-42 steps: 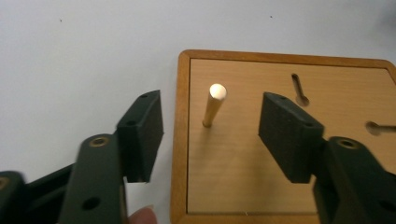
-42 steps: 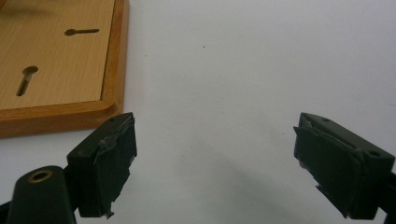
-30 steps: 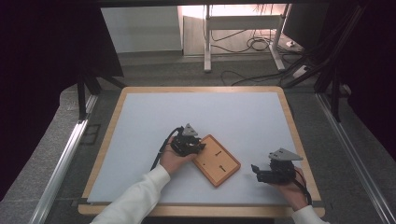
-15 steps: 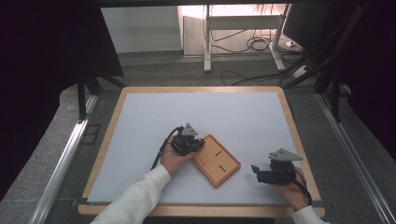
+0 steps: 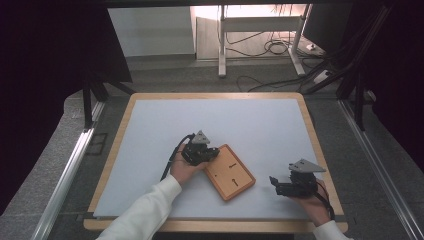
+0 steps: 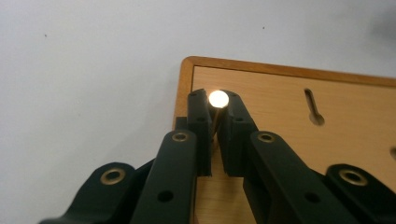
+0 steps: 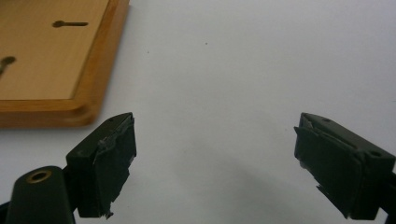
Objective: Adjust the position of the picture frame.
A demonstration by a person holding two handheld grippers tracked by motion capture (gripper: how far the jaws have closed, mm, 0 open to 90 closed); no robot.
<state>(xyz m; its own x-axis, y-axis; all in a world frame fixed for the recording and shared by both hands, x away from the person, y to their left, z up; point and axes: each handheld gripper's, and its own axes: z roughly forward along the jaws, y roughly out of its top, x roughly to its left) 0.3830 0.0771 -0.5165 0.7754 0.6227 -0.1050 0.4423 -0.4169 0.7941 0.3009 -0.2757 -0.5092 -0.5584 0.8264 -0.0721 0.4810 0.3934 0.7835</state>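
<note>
Gripping a thin brass pin [image 6: 216, 122] with a shiny round head, the left gripper [image 6: 214, 100] has its jaws nearly together, pads pressing the pin's shaft from both sides; the jaws have just been closing onto it. The pin stands at the near corner of the wooden board [image 6: 289, 116], a flat tray-like piece with a raised rim and keyhole slots [image 6: 314, 107]. In the high view the board [image 5: 230, 172] lies slightly turned near the front middle of the table, with the left gripper [image 5: 200, 152] at its left corner.

The right gripper [image 7: 215, 158] hovers over bare mat with jaws wide and nothing between them; in the high view it [image 5: 295, 185] sits apart from the board, near the front right.

Judgement: the pin is being pulled out or seated. Best to keep the grip square on the shaft below the head and move straight along the pin's axis; a sideways tug could bend it or drag the board. The free gripper could steady the board's edge.

Surface: pale blue-grey mat [image 5: 165, 125] in a wooden-framed table [image 5: 305, 107]. Beyond: grey floor, desk legs [image 5: 221, 40], loose cables [image 5: 272, 47], dark curtains at the sides.
</note>
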